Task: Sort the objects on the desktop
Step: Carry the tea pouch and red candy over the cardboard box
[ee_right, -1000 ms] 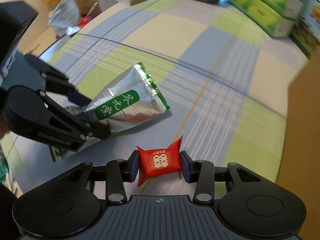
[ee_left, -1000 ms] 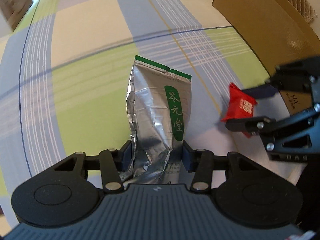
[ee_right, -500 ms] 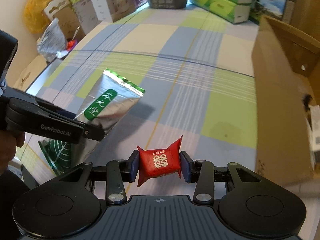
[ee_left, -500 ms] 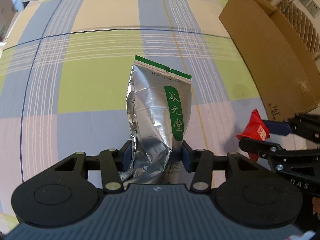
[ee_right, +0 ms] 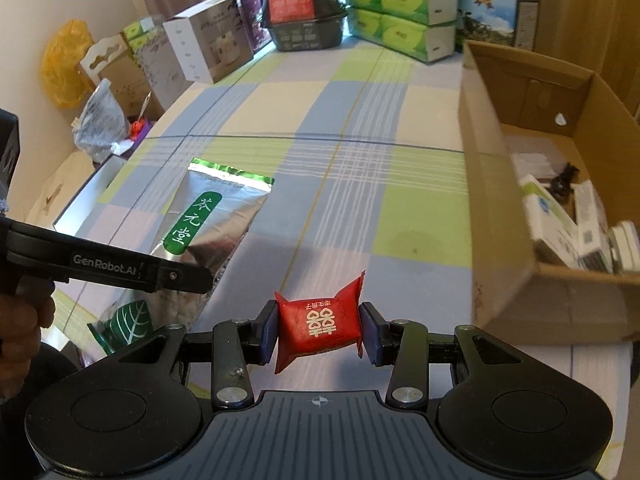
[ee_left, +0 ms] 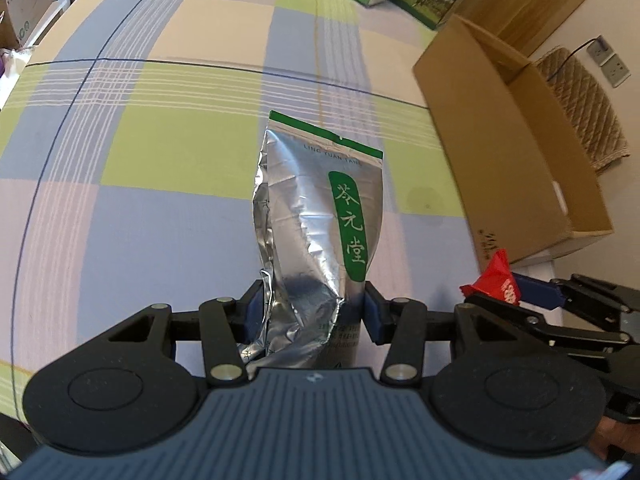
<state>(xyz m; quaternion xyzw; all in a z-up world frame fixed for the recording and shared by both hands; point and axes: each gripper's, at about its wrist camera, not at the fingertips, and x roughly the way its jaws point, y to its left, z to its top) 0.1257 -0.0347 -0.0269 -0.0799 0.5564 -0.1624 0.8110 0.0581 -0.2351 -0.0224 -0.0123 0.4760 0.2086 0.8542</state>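
— What did the left wrist view show?
— The left gripper point(ee_left: 314, 314) clamped on the silver tea pouch point(ee_left: 318, 232), held above the checked cloth point(ee_left: 160, 152).
— And the right wrist view?
— The right gripper point(ee_right: 319, 330) pinched the red candy point(ee_right: 318, 322) near the cardboard box point(ee_right: 496, 216). Mid-carry, I judged; next, lift over the rim and release.

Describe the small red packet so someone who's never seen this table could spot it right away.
Start at the open cardboard box on the right side of the checked tablecloth. Just left of its near corner, the right tool grips a red candy packet. It is small, pillow-shaped and printed with white characters, unlike the tall silver tea pouch.
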